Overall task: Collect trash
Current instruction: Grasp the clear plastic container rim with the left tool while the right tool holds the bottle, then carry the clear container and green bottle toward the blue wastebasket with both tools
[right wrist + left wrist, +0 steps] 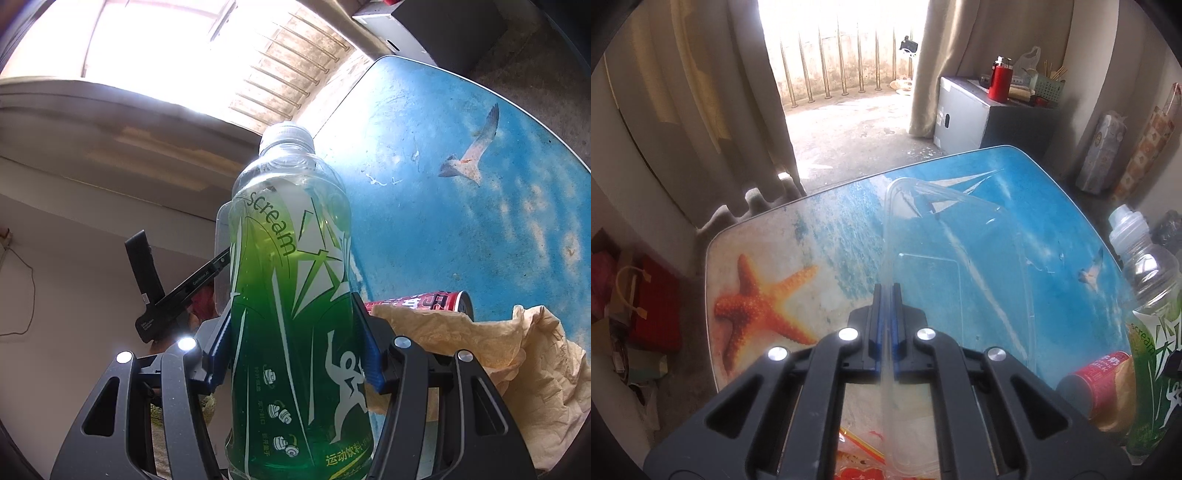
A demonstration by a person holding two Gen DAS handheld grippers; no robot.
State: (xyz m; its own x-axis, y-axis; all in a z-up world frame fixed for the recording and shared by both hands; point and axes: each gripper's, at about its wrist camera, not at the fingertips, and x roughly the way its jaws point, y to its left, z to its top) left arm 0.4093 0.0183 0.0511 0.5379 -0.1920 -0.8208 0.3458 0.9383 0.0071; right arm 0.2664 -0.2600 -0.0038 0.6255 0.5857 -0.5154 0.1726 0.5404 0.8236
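Left claw (885,295), nearly closed, is clamped on the clear plastic container (960,266) rim above the desk (1052,206). A green bottle (291,295) is gripped between the right claw (291,332) fingers; a red can (436,301) lies just right.

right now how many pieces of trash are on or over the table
4: a clear plastic container pinched by the left gripper, a green bottle in the right gripper, a red can lying on the table, crumpled brown paper beside it. More may be hidden.

Left hand-held gripper (885,295) pinches clear plastic container (960,258) above table (831,221).
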